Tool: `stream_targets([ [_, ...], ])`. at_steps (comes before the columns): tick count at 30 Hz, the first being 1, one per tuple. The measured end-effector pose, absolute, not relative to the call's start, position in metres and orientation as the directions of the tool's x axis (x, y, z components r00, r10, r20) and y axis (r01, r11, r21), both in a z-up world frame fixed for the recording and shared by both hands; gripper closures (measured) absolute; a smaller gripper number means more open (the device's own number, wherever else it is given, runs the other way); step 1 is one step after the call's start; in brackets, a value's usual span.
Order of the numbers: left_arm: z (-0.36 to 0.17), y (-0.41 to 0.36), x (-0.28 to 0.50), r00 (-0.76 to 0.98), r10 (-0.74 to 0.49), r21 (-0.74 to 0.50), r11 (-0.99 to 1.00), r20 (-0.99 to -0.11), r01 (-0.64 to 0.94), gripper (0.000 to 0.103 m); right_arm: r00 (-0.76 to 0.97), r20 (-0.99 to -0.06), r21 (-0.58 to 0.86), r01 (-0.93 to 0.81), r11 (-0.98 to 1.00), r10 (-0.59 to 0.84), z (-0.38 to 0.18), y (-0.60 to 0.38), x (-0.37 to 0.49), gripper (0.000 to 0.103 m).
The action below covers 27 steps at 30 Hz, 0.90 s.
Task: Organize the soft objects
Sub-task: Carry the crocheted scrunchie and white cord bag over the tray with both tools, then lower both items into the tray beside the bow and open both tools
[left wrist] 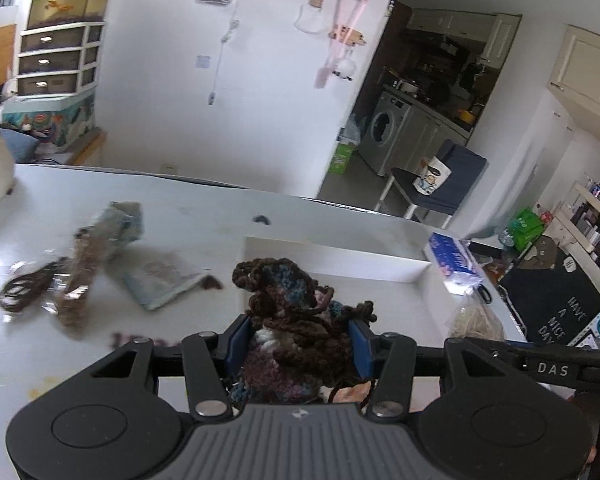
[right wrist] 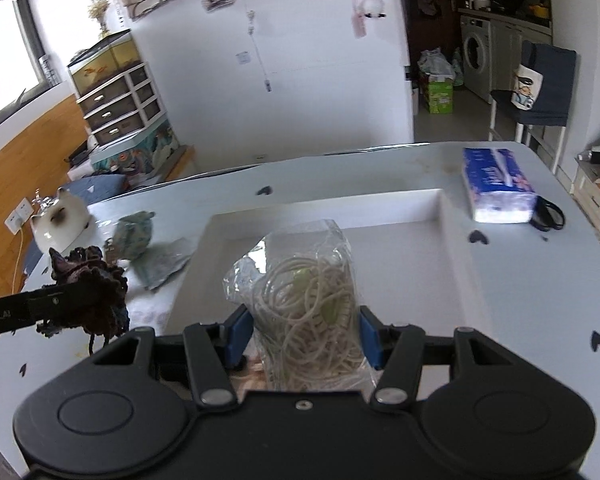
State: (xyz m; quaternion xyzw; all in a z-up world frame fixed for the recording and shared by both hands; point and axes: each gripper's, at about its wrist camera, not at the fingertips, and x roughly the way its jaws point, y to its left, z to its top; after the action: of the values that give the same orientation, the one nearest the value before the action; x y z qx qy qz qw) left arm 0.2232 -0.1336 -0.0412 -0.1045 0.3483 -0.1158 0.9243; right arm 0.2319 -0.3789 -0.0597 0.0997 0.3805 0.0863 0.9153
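Left wrist: left gripper (left wrist: 298,346) half-closed on a crocheted yarn bundle (left wrist: 296,312), carried over the near edge of the white tray (left wrist: 380,276). More soft items (left wrist: 100,264) are loose on the table (left wrist: 204,216) to its left.

Right wrist: right gripper (right wrist: 304,334) half-closed on a clear bag of cord (right wrist: 304,300), also above the tray. Suggest lowering both inside the walls before opening and releasing them apart, so the yarn doesn't snag the bag.
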Motion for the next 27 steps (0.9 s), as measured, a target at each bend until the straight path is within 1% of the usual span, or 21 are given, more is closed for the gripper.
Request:
stream_targets([
  [9, -0.067, -0.196, 0.248, 0.632, -0.41, -0.35, 0.909, -0.658, 0.225, 0.051, 0.694, -0.689, 0.258, -0.035, 0.965, 0.21, -0.067, -0.429, 0.239, 0.047],
  [15, -0.097, -0.237, 0.266, 0.508, -0.519, -0.429, 0.854, -0.687, 0.294, 0.051, 0.67, -0.71, 0.296, 0.007, 0.955, 0.215, -0.078, -0.455, 0.243, 0.046],
  [19, -0.119, -0.262, 0.274, 0.424, -0.561, -0.458, 0.827, -0.711, 0.326, 0.051, 0.655, -0.725, 0.303, 0.029, 0.952, 0.211, -0.086, -0.464, 0.244, 0.046],
  [22, -0.137, -0.271, 0.28, 0.37, -0.564, -0.464, 0.823, -0.738, 0.328, 0.051, 0.642, -0.729, 0.336, 0.034, 0.941, 0.237, -0.091, -0.469, 0.247, 0.046],
  [27, -0.156, -0.27, 0.291, 0.377, -0.477, -0.392, 0.875, -0.794, 0.282, 0.051, 0.611, -0.741, 0.384, 0.045, 0.922, 0.279, -0.105, -0.469, 0.252, 0.046],
])
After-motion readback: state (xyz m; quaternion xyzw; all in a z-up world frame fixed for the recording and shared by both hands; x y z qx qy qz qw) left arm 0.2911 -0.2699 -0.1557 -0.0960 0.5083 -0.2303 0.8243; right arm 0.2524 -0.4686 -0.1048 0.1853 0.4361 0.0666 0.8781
